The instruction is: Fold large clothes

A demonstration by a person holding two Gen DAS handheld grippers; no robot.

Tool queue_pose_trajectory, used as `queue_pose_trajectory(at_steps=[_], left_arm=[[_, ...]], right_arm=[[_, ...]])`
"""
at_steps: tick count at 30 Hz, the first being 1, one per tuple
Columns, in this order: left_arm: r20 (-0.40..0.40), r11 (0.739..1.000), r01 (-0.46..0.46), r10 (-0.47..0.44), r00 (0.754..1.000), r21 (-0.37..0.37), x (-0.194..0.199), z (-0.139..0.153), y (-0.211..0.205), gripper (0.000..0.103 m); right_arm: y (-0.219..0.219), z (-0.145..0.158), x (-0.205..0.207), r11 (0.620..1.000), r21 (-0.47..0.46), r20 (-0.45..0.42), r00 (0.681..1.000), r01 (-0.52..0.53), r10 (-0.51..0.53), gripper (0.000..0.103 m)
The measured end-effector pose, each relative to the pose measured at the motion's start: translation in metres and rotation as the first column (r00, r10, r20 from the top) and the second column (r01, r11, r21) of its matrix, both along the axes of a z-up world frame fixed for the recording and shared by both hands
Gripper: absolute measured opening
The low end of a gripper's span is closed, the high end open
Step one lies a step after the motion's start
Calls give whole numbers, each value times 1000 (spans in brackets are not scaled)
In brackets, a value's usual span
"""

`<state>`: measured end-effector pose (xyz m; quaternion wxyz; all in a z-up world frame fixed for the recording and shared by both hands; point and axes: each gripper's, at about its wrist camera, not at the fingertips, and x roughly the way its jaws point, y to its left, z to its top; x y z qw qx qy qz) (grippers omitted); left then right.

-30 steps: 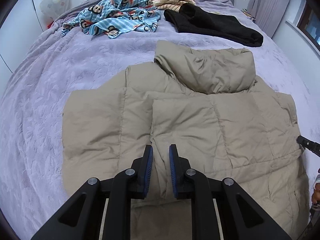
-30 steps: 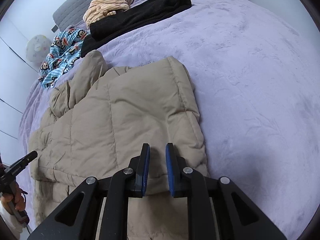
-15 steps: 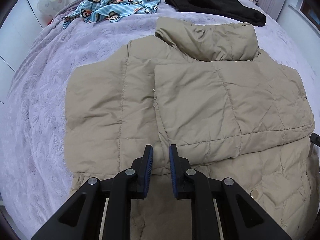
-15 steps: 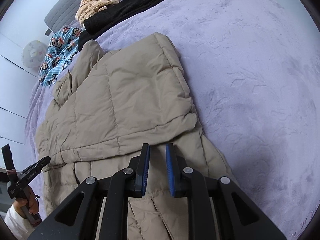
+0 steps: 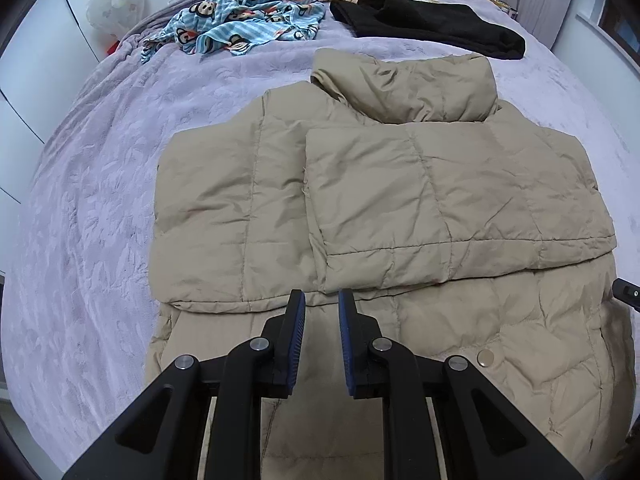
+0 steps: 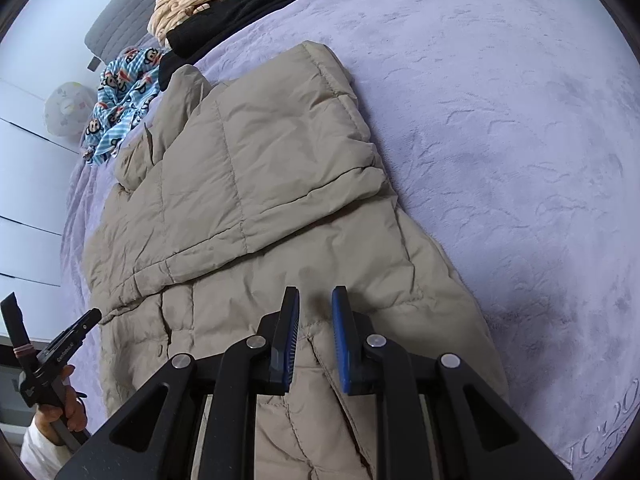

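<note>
Both hand-held grippers hover empty: the left hand-held gripper (image 5: pixel 321 299) and the right hand-held gripper (image 6: pixel 315 294) each show a clear gap between their blue pads, gripping nothing. Below them the tan puffer jacket (image 5: pixel 380 208) lies flat on the purple bed (image 5: pixel 92 208), sleeves folded across its chest, hem nearest me. I reckon the padding is the trouble: pinch only the top layer at the hem and the slippery shell may slide, letting the folded sleeves (image 6: pixel 256 184) spring open as the hem is lifted. From the left view I can see the collar (image 5: pixel 412 84) and a snap button (image 5: pixel 486 358); the right view alone shows the jacket's outer edge against bare bed and the person's hand (image 6: pixel 64 408).
</note>
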<state>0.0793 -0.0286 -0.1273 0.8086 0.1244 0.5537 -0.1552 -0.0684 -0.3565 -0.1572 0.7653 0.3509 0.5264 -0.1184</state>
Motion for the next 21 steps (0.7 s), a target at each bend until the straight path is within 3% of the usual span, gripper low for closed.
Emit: queue_pose_trajectory(at_steps=[1, 2, 8, 11, 12, 15, 21], left_arm=[[-10, 1000, -6, 7, 1000, 2, -2, 0, 1, 73], [-12, 1000, -19, 19, 1000, 9, -2, -1, 0, 102], [-2, 999, -26, 26, 1000, 35, -20, 5, -2, 102], [0, 996, -82, 82, 997, 29, -24, 9, 2, 102], [1, 995, -100, 100, 995, 29, -25, 9, 4, 102], [-17, 991, -130, 130, 991, 34, -28, 6, 9, 102], [-49, 995, -98, 100, 994, 30, -50, -1, 9, 102]], right_arm=[[1, 1, 0, 1000, 3, 1, 1000, -6, 6, 19], [2, 1, 0, 1000, 6, 3, 1000, -11, 11, 19], [7, 3, -4, 999, 27, 6, 1000, -30, 30, 19], [10, 6, -8, 998, 46, 13, 999, -44, 43, 19], [11, 7, -10, 997, 54, 18, 999, -49, 48, 26], [15, 10, -15, 995, 67, 50, 996, -71, 68, 91], [20, 9, -26, 993, 78, 74, 994, -88, 82, 92]])
